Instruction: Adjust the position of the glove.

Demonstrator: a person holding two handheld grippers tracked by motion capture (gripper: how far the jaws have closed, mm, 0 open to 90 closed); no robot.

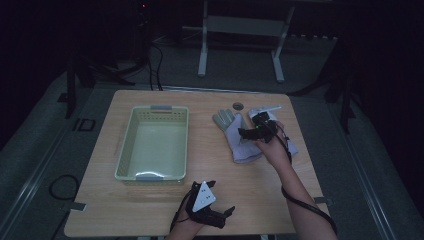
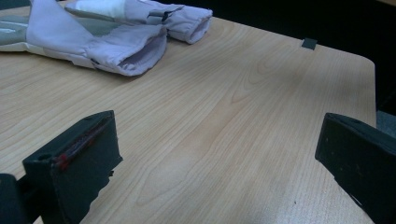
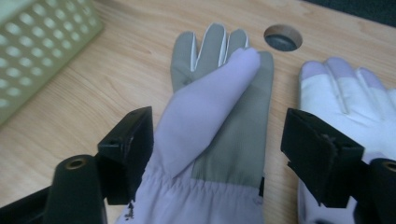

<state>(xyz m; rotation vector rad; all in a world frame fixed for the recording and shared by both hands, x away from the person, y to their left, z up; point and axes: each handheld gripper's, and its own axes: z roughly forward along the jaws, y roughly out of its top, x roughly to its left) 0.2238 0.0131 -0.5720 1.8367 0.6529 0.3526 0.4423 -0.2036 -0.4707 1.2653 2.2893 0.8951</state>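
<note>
Lilac-and-grey glove point(image 3: 219, 126) is lying on a pale wood-grain tabletop point(image 3: 135, 70) near a light-green perforated basket point(image 3: 37, 51).

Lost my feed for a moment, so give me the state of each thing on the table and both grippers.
Pale green perforated plastic basket: upright, empty.
Grey-and-lilac work glove: flat, thumb folded over palm, between the open jaws, ungripped.
Second lilac glove: flat beside it.
Right gripper: open, straddling the glove.
Left gripper: open, empty.

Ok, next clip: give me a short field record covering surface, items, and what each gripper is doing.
surface: wooden table
container: pale green basket, left side of the table
items: grey-palmed glove lying flat, second glove beside it
left gripper: open, near table edge, nothing between jaws
right gripper: open, jaws straddling the grey-palmed glove, not pressing it
</note>
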